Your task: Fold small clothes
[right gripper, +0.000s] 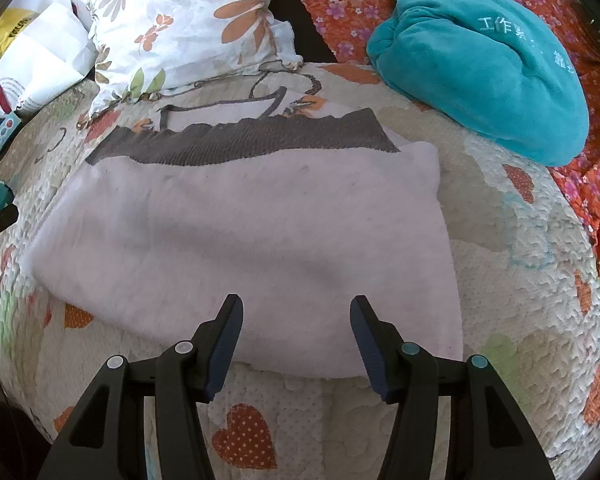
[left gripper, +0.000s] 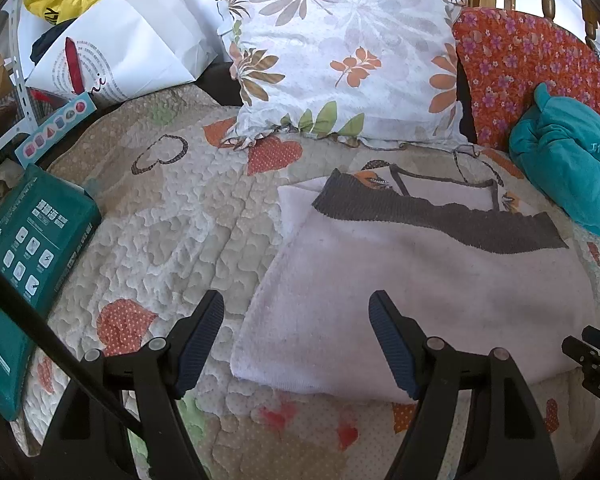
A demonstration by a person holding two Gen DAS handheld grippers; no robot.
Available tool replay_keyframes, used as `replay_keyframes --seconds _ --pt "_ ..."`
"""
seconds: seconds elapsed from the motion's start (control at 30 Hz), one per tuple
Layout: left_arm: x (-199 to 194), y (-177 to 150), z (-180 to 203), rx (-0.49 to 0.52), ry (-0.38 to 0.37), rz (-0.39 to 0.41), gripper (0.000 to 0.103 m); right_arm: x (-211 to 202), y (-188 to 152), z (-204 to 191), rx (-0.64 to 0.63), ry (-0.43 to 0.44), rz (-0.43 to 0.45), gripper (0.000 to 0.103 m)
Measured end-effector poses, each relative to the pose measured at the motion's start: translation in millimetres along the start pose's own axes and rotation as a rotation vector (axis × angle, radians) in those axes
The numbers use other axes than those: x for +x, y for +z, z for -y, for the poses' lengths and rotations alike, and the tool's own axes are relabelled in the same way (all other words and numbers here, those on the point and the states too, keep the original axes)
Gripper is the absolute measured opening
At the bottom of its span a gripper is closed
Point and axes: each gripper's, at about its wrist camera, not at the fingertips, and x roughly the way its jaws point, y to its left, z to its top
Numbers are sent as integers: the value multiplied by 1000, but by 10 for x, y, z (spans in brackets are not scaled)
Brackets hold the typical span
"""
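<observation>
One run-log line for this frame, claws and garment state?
left claw: open, empty | right claw: open, empty | white knit garment with grey band: flat on heart-print quilt, claws at near edge

The left gripper (left gripper: 296,312) hung with its two black fingers spread wide, the ribbed dark-blue pads (left gripper: 198,350) facing each other across an empty gap, nothing pinched between them. The right gripper (right gripper: 296,314) was likewise parted, its blue-padded fingers (right gripper: 366,348) angled outward and holding nothing. At the right edge of the left wrist view a black part of the right gripper showed, and at the left edge of the right wrist view a dark piece of the left gripper appeared, so the two were side by side.
</observation>
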Motion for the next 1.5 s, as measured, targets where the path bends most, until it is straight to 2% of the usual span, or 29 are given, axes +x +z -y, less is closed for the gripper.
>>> replay_keyframes --seconds 0.3,0.43,0.57,0.83,1.5 --pt "67 -40 -6 -9 -11 -27 74 -10 0 -11 0 10 1 61" --pt "87 -16 -23 -26 -20 -40 74 1 -3 -10 -7 -15 2 63" --pt "53 -24 -25 -10 -21 -31 74 -2 -9 37 26 -2 -10 63" --pt "68 -24 -125 -54 -24 -44 75 -17 -15 35 22 -10 -5 64" --pt "95 -40 -108 -57 -27 -56 76 -22 -20 45 16 -11 -7 64"
